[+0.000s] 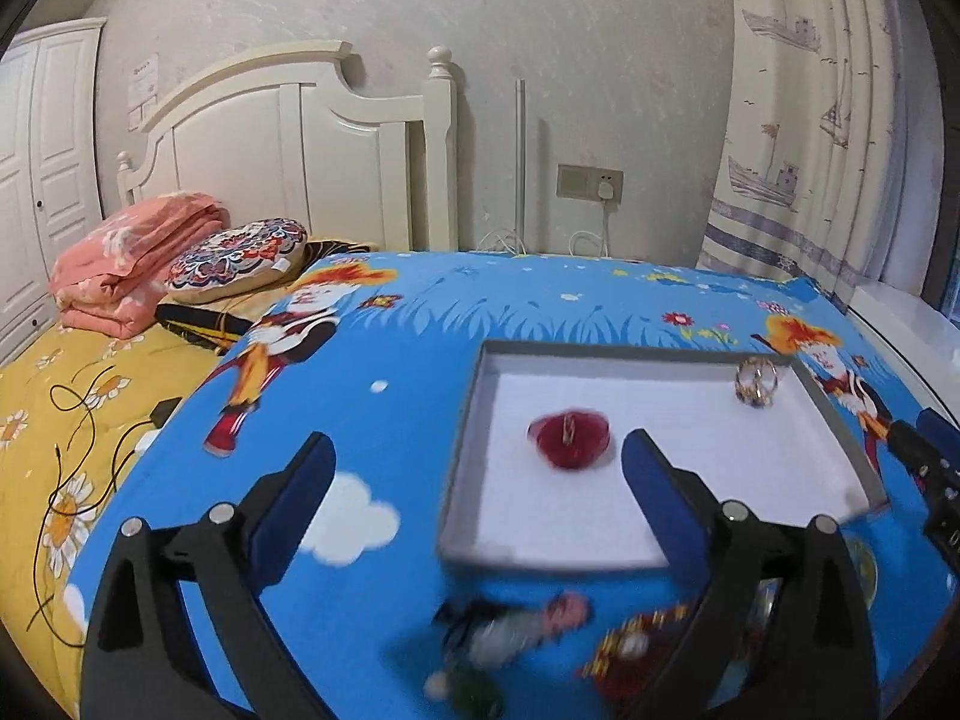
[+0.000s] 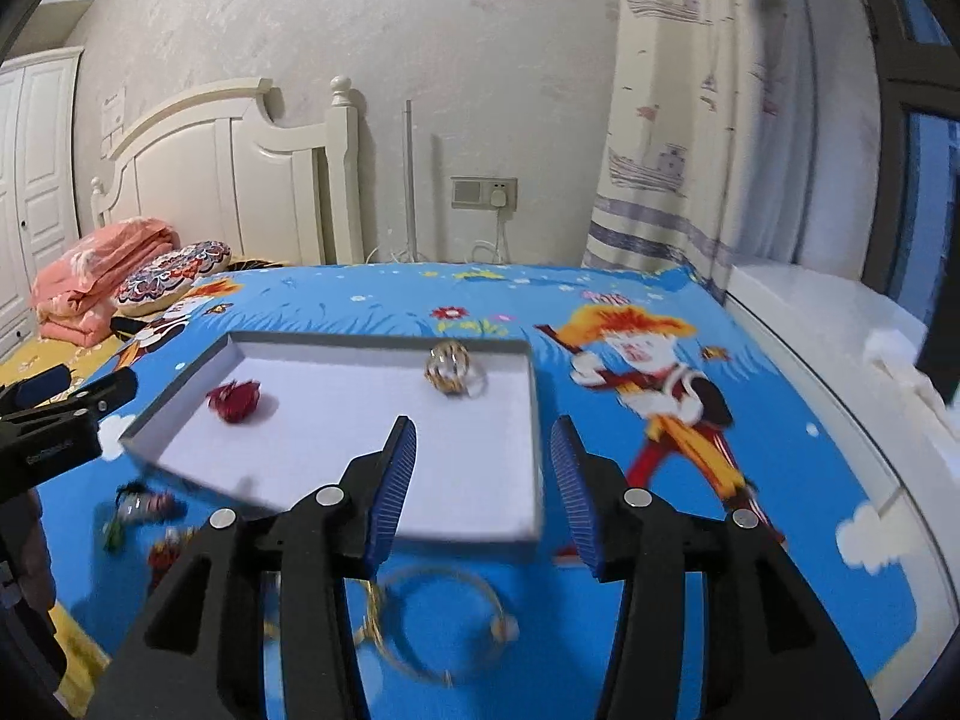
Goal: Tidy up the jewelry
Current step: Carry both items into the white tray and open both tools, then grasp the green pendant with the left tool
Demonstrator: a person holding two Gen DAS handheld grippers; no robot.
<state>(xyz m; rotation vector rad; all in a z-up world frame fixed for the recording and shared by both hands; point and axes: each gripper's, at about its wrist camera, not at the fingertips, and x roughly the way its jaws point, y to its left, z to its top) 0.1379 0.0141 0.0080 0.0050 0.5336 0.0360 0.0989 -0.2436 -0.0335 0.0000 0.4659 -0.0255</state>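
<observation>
A shallow grey-walled tray (image 1: pixel 837 420) with a white floor lies on a blue cartoon-print cloth (image 1: pixel 408 324) spread over a table. Inside it, a red ornament (image 1: pixel 570 439) sits toward the left half, well clear of the walls, and a cluster of gold and silver rings (image 1: pixel 756 382) sits close to the far wall near the right corner. Most of the white floor between and in front of them is bare.

The left gripper (image 1: pixel 477 456) hangs above the cloth with its blue-padded fingers spread wide and nothing between them; its right finger reaches over the near part of the tray, its left finger stays over bare cloth outside the tray's left wall. Below it, in front of the tray's near edge, lie blurred small pieces (image 1: pixel 516 630) of mixed colour; what they are cannot be told.

The right gripper (image 2: pixel 483 426) is also spread and empty, its left finger over the tray's near right area and its right finger just outside the right wall. Under it, on the cloth in front of the tray's near edge, lies a thin gold bangle (image 2: pixel 441 624). To the right of the tray the cloth runs open up to the table's edge, beside a white sill (image 2: pixel 840 324) and a curtain (image 2: pixel 690 120).
</observation>
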